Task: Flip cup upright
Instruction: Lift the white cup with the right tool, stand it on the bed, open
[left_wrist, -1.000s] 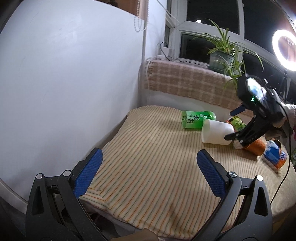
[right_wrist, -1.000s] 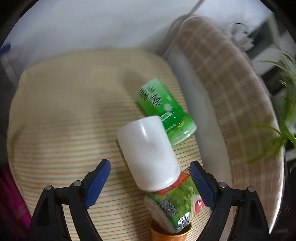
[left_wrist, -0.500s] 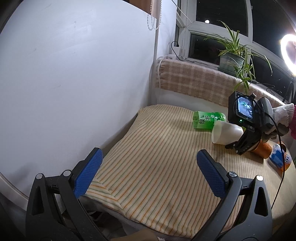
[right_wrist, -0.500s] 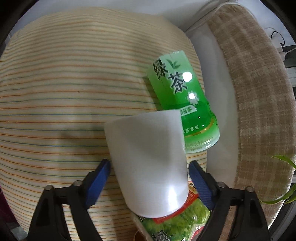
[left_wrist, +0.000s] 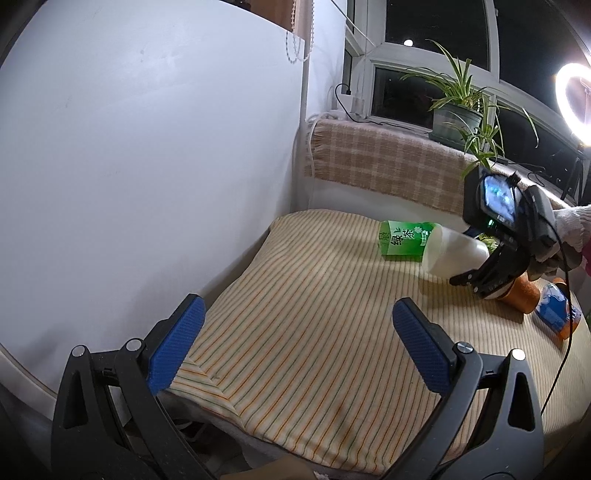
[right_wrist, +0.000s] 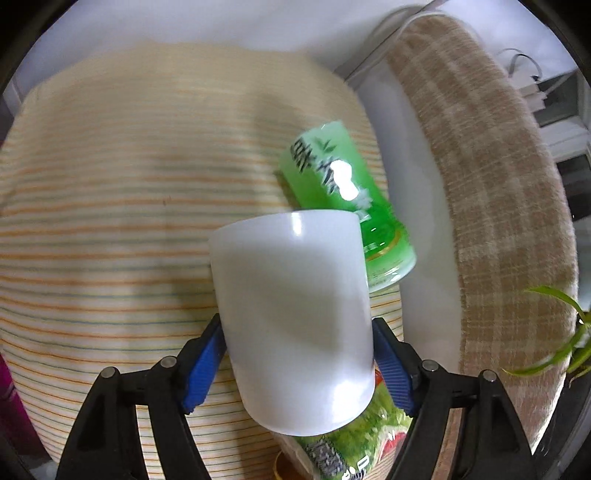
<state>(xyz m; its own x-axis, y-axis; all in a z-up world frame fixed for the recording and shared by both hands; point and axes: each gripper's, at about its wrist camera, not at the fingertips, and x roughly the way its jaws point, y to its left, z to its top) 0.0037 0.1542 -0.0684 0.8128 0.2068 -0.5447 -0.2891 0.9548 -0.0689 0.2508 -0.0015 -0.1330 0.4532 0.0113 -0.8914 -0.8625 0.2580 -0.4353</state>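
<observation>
A white cup (right_wrist: 295, 325) lies on its side on the striped cloth (right_wrist: 110, 221). My right gripper (right_wrist: 297, 369) is shut on the cup, its blue pads against both sides near the rounded end. In the left wrist view the cup (left_wrist: 452, 254) is tilted, its far end raised off the cloth, with the right gripper (left_wrist: 476, 284) at its right end. My left gripper (left_wrist: 295, 343) is open and empty, low over the near part of the cloth.
A green tea bottle (right_wrist: 347, 206) lies just behind the cup. A green snack packet (right_wrist: 343, 450) and an orange cup (left_wrist: 521, 295) lie under and right of the gripper. A blue-orange can (left_wrist: 557, 314) lies farther right. White wall at left; plaid-covered sill and plant behind.
My right gripper has closed its pads onto the white cup and tilted it up off the cloth. The left gripper's view shifted slightly; it stays open.
</observation>
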